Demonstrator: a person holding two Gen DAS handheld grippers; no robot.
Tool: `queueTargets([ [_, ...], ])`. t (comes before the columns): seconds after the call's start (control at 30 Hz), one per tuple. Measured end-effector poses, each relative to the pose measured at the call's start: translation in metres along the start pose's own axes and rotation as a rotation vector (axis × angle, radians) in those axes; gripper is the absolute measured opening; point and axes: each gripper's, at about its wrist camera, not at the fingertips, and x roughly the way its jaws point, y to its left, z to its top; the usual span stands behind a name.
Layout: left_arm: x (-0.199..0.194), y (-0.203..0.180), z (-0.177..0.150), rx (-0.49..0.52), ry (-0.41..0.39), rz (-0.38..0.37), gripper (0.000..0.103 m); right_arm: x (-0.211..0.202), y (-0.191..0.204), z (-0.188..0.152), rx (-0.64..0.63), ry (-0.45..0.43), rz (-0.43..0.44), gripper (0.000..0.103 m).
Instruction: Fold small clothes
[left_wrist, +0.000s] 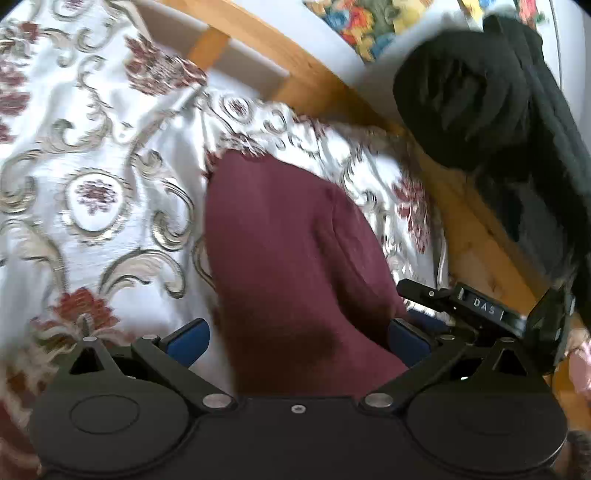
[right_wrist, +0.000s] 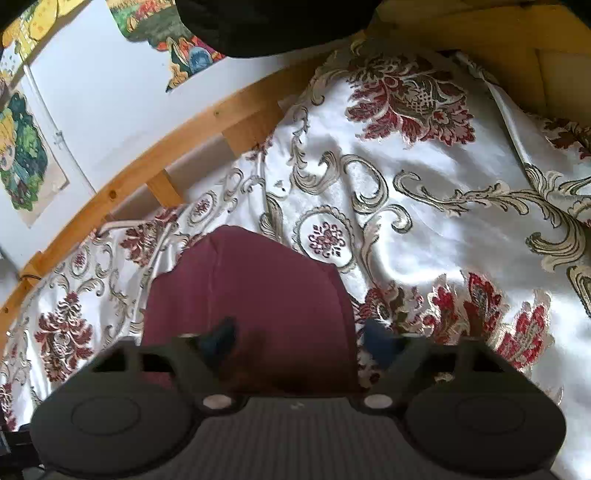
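Two grippers spread wide over a maroon knitted garment on a patterned bedspread.

The left gripper (left_wrist: 299, 339) has its blue-padded fingers (left_wrist: 188, 341) apart, one on each side of the near end of the dark maroon, soft-knit small garment (left_wrist: 291, 258). The right gripper (right_wrist: 299, 341) is likewise spread, its left finger over the cloth and its right finger just off the garment's right edge. The garment lies flat, rounded at its far end, on the shiny white bedspread with gold scrolls and red flowers (right_wrist: 424, 229). Beyond runs a pale wooden bed rail (right_wrist: 177, 147); black clothing (left_wrist: 491, 110) hangs over it at far right in the left view.
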Motion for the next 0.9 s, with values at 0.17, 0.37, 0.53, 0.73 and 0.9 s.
queueTargets([
  [0.17, 0.019, 0.01, -0.01, -0.019, 0.078, 0.044, 0.102, 0.005, 0.014, -0.004, -0.115, 0.008, -0.025, 0.023],
  [0.37, 0.019, 0.018, -0.013, -0.055, 0.067, 0.047, 0.102, -0.002, 0.047, -0.01, -0.312, -0.013, 0.047, 0.023],
  [0.53, 0.015, 0.018, -0.017, -0.041, 0.061, 0.048, 0.102, 0.004, 0.026, -0.001, -0.208, 0.029, -0.06, 0.028],
  [0.73, 0.013, 0.019, -0.017, -0.05, 0.06, 0.043, 0.102, 0.006, -0.023, 0.011, 0.038, 0.019, 0.031, 0.066],
  [0.9, 0.011, 0.022, -0.014, -0.084, 0.061, 0.026, 0.102, 0.033, -0.038, 0.015, 0.15, 0.074, 0.132, 0.082],
])
